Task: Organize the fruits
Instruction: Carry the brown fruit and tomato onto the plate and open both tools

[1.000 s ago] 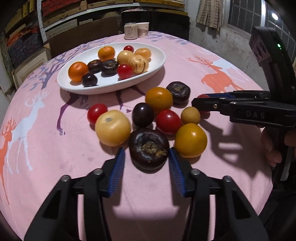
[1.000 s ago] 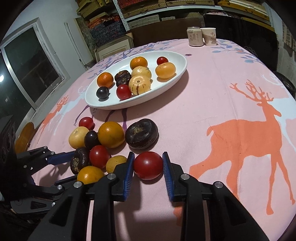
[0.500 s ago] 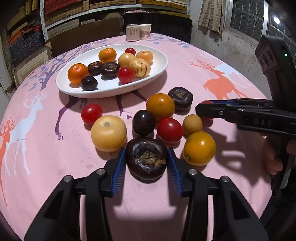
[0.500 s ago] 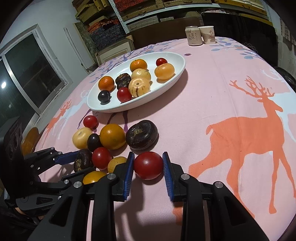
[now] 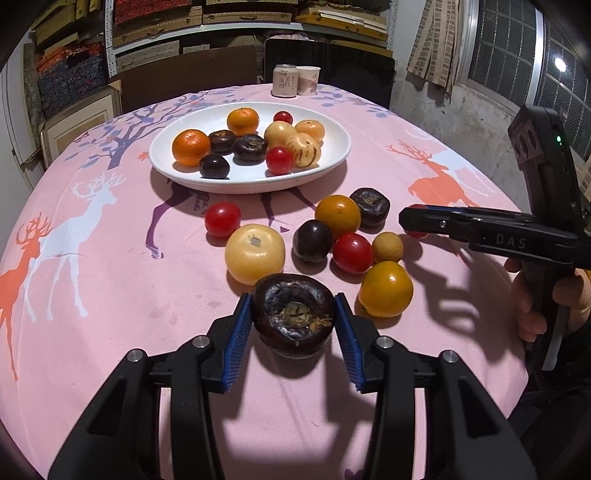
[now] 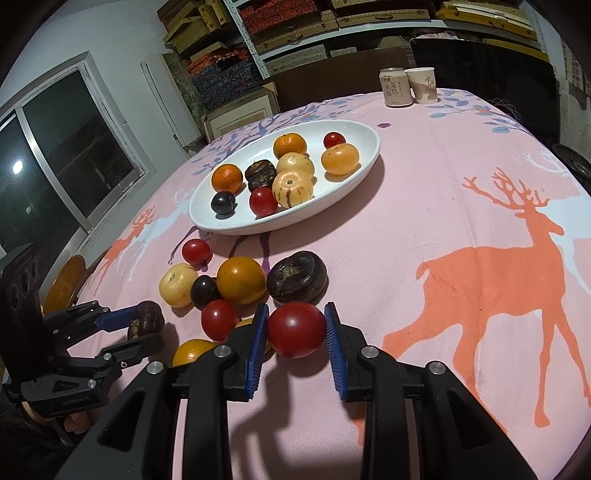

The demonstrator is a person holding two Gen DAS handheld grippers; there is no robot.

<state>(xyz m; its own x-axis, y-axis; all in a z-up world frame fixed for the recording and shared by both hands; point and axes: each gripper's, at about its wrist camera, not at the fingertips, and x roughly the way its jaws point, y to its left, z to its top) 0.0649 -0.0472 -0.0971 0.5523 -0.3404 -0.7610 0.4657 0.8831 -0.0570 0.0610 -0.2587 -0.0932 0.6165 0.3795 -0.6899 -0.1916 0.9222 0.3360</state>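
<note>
Room: storage shelves (image 5: 251,14) packed with woven boxes line the back wall; a window sits at 9 o'clock in the right wrist view.
Surface: pink deer-print tablecloth (image 5: 92,295) over a round table.

Left wrist view
Left gripper (image 5: 293,325): blue pads clamped on either side of a dark wrinkled fruit (image 5: 293,319), at 6 o'clock.
Loose pile: just beyond the held fruit, a pale yellow fruit (image 5: 255,253), a dark plum (image 5: 312,240), red tomatoes (image 5: 352,253), orange fruits (image 5: 386,290), touching or nearly so.
White oval plate (image 5: 332,162): at 12 o'clock, holding mandarins, dark fruits, a striped pale melon-like fruit and tomatoes.
Can (image 5: 285,80) and paper cup (image 5: 308,79): side by side past the plate.
Right gripper (image 5: 415,223): enters from 3 o'clock, held by a hand (image 5: 543,302).

Right wrist view
Right gripper (image 6: 295,332): pads pressed on a red tomato (image 6: 295,328) at 6 o'clock.
Left gripper (image 6: 146,326): at 8 o'clock, the dark wrinkled fruit (image 6: 146,320) between its fingers.
Plate (image 6: 365,162): at 12 o'clock, well apart from both grippers.
</note>
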